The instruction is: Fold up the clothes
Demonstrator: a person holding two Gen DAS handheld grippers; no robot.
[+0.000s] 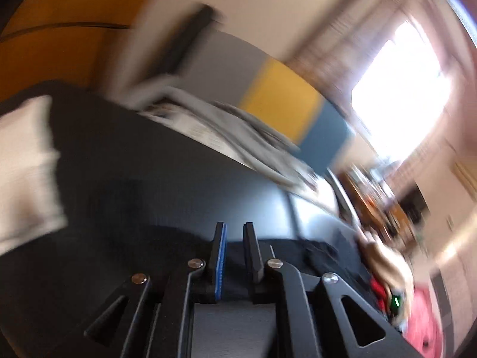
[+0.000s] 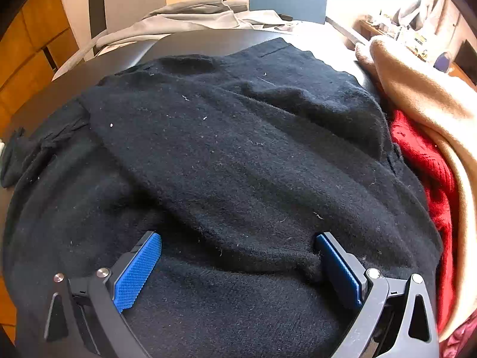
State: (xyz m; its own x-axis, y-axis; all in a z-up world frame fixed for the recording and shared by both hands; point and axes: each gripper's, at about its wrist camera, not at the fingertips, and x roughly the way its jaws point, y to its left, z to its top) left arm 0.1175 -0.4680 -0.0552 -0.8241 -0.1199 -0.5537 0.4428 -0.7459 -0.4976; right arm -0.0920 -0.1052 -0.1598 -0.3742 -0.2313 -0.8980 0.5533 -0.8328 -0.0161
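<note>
The black sweater (image 2: 238, 164) lies spread over the dark table (image 2: 190, 41), covering most of its near part, with one sleeve (image 2: 26, 155) trailing toward the left edge. The right gripper (image 2: 238, 265) hangs low above the sweater near the table's front edge; its jaws stand wide apart, and a raised fold of the knit lies between the blue pads (image 2: 138, 268), not pinched. At the right edge a red garment (image 2: 426, 164) and a beige garment (image 2: 426, 98) are heaped, touching the sweater. Grey clothes (image 2: 190, 19) lie at the far edge. The left gripper (image 1: 235, 232) appears in a blurred view, its fingers drawn nearly together with a narrow gap and nothing between them.
</note>
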